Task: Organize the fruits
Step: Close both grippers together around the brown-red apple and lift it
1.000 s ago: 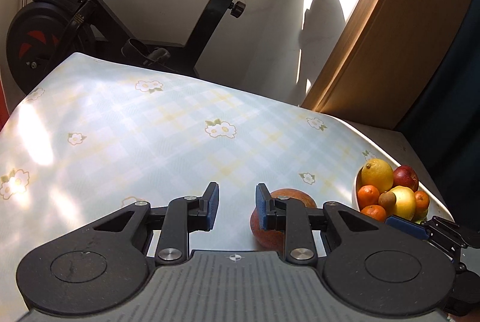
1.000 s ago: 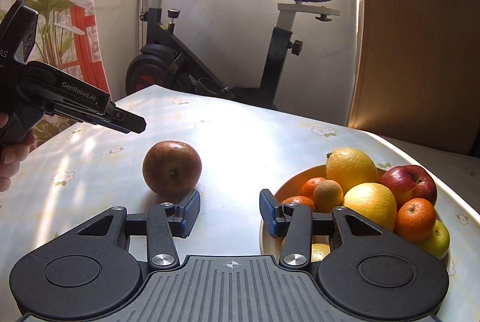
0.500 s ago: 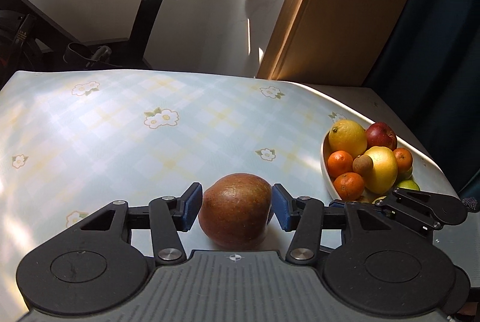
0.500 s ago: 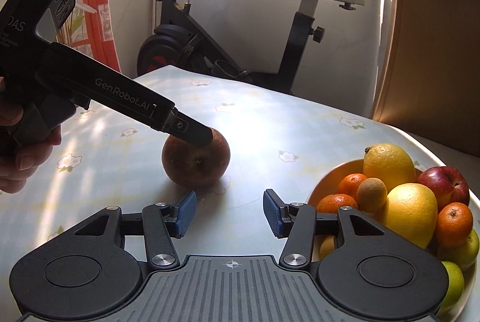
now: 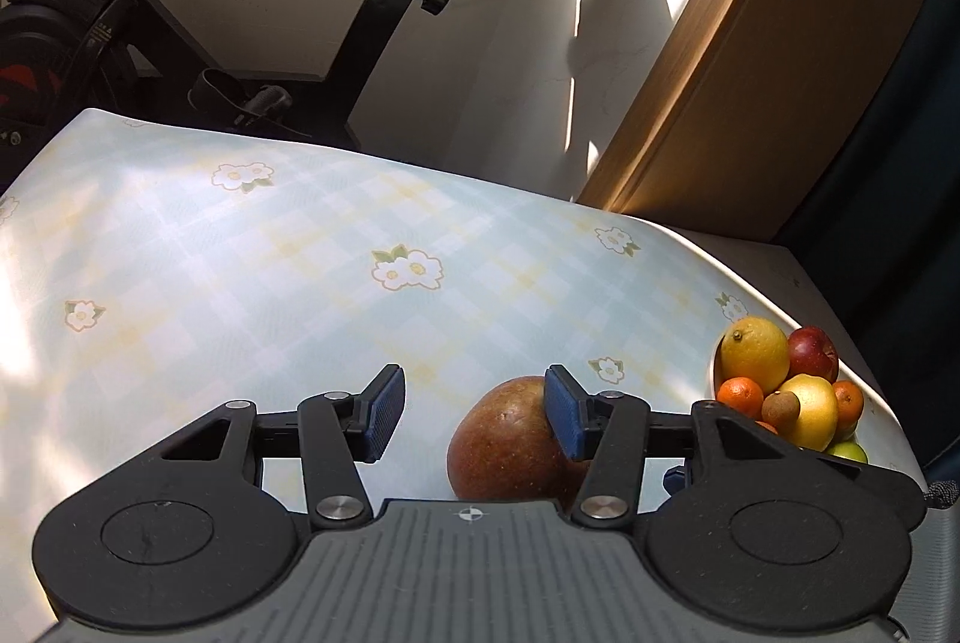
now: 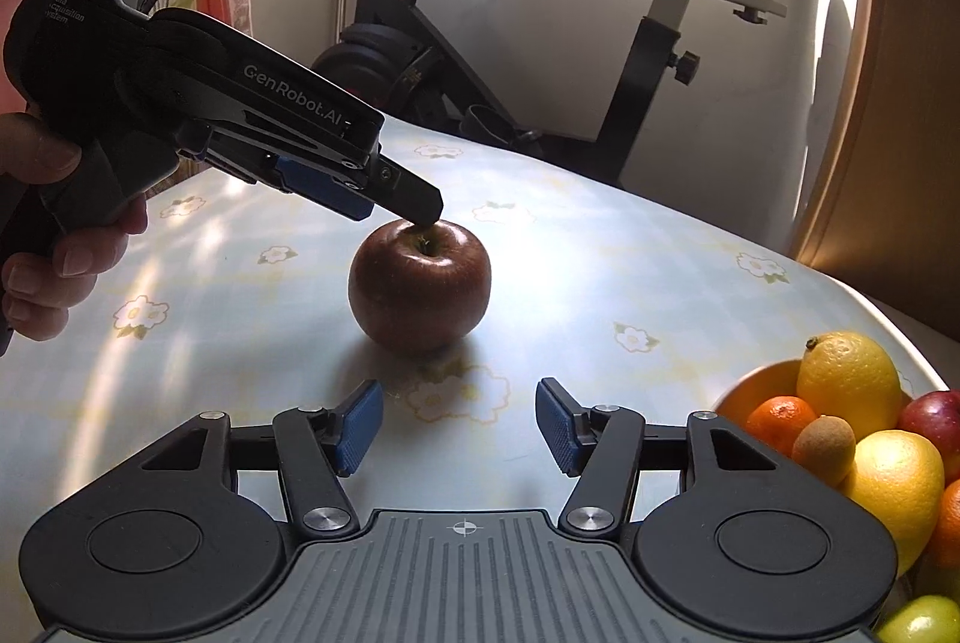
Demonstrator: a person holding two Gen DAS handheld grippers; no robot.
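The apple sits alone on the flowered tablecloth, at mid-frame in the right wrist view and low, right of centre in the left wrist view. It stands upright, stem dimple facing up and tipped slightly toward my right camera. It is close to round, so I read no real long axis beyond that vertical stem line.

The fruit bowl lies at the lower right of both views, already heaped with a lemon, a red apple, mandarins and a kiwi.

My left gripper comes in from the upper left of the right wrist view. Its jaws are partly spread and grip nothing. In its own view the apple sits off-centre, behind the right blue pad, while the left pad stands clear of it. From the right camera one fingertip seems to rest at the dimple, though I cannot confirm contact.

My right gripper hangs just short of the apple, jaws partly apart and empty, having just been opening.

I judge the main risk is a lopsided close: if I squeeze now, one pad meets the fruit first and shoves it sideways, and a smooth round apple could roll toward the table edge. The pile in the bowl is the second worry, since another fruit dropped on top could dislodge the small ones.
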